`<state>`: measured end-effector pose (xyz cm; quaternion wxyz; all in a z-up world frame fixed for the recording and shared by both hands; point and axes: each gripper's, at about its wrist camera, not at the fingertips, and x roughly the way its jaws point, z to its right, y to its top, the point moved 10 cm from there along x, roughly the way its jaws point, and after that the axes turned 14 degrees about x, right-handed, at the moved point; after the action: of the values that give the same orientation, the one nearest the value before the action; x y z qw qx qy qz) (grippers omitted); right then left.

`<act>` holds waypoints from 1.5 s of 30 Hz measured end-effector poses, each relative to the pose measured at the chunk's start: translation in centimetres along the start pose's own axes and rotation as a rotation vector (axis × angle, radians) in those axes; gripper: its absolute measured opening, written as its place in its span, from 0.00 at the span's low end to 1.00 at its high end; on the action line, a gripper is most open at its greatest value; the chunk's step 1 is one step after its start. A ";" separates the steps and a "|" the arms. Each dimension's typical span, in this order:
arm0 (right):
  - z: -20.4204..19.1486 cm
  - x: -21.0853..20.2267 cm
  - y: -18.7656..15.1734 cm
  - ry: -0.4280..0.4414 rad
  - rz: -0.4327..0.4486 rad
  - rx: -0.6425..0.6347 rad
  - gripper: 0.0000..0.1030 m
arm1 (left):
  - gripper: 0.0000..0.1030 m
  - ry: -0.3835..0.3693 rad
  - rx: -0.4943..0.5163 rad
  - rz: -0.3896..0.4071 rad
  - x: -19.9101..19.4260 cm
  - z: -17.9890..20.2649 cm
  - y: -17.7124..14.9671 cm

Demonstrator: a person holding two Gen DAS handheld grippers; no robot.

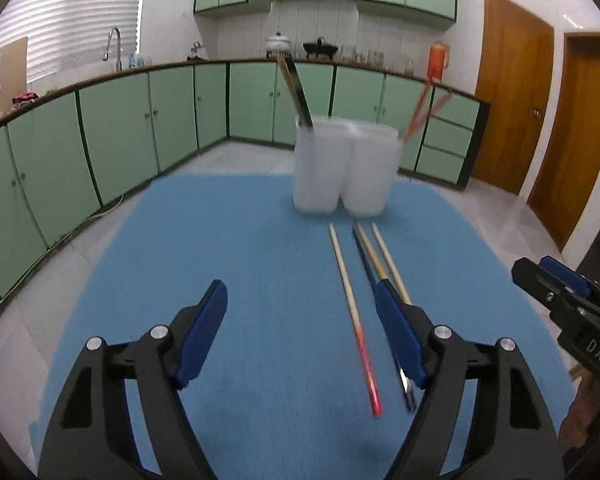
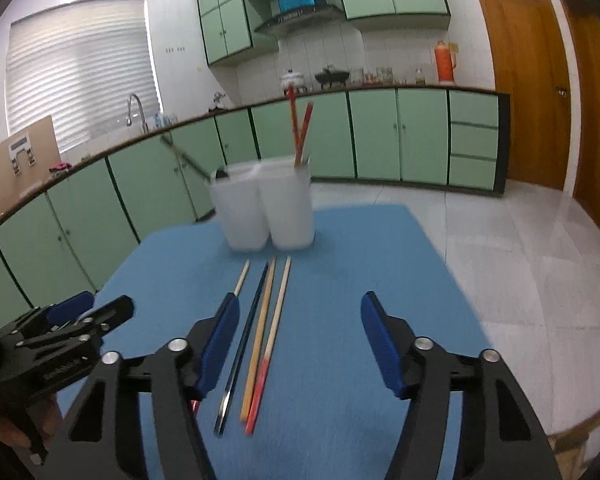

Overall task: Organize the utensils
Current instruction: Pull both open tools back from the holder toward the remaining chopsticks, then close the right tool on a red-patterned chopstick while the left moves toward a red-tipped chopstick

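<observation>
Blue mat (image 1: 220,240) w/ green kitchen cabinets (image 1: 112,136) behind; both hand-held grippers (image 1: 300,320) (image 2: 296,328) agape, empty.

A home kitchen, no doubt about it.

Green cupboards (image 2: 380,136) run low along the walls under a long worktop (image 2: 420,88), with more cupboards above. There's a tap (image 2: 134,110) at the sink by the window blind (image 2: 80,72), an extractor hood (image 2: 300,16) over white tiles, pots (image 2: 332,76) and jars, an orange flask (image 2: 445,60), and wooden doors (image 2: 520,80) on a tiled floor (image 2: 520,240).
</observation>
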<state>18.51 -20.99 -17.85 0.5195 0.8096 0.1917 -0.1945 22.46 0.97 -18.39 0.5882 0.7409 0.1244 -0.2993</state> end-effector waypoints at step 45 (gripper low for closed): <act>-1.1 2.8 -10.5 -0.054 -0.236 -0.064 0.05 | 0.54 -0.034 0.026 -0.128 1.3 3.3 -6.5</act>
<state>15.69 -15.64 -26.93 0.5237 0.7589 0.2777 -0.2698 19.08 -0.58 -24.75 0.5602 0.7340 0.1576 -0.3502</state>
